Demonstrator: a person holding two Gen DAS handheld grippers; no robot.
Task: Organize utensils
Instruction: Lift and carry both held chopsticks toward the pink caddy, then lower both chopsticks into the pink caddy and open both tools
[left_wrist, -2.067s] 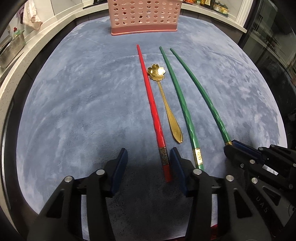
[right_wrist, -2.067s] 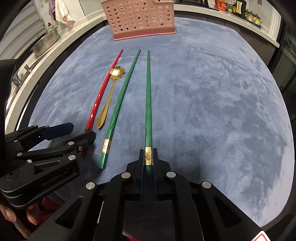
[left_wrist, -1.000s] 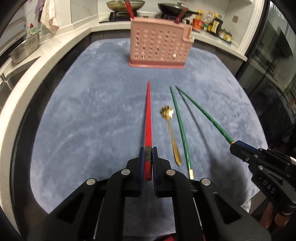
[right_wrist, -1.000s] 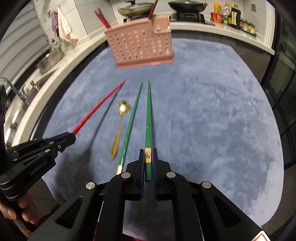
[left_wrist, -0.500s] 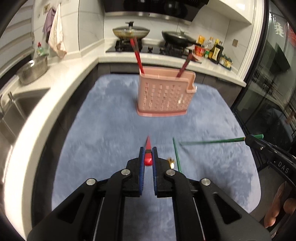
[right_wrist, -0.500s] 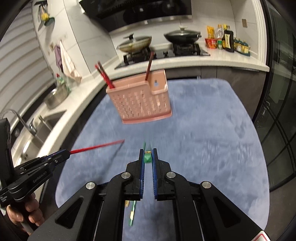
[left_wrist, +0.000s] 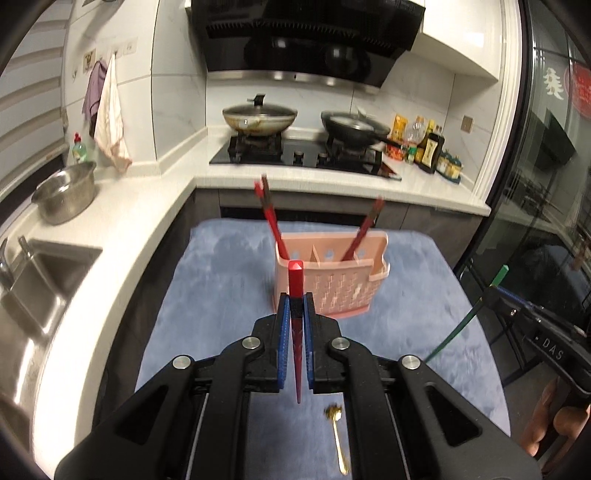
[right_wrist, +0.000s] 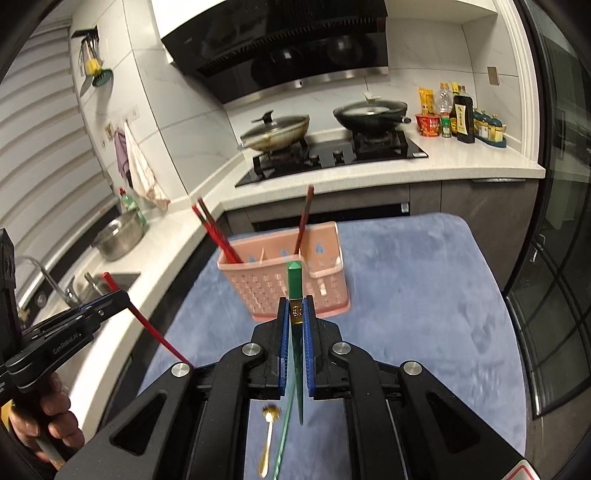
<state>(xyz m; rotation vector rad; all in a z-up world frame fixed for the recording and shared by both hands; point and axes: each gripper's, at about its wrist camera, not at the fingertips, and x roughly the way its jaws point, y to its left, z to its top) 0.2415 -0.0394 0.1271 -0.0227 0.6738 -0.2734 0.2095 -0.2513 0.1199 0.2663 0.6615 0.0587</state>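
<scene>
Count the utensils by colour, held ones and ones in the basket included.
Red chopsticks: 4 (one in the left claw, three standing in the pink basket)
Green chopsticks: 2 (one in the right claw, one lying on the mat)
Gold spoon: 1 (on the mat)
Total: 7

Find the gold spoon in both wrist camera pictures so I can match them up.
Left wrist view: gold spoon lies on the blue mat, bottom centre-right, between the gripper's arms.
Right wrist view: the spoon lies bottom centre, just left of the hanging green chopstick.
Shared landmark: the pink utensil basket beyond it on the mat.
</scene>
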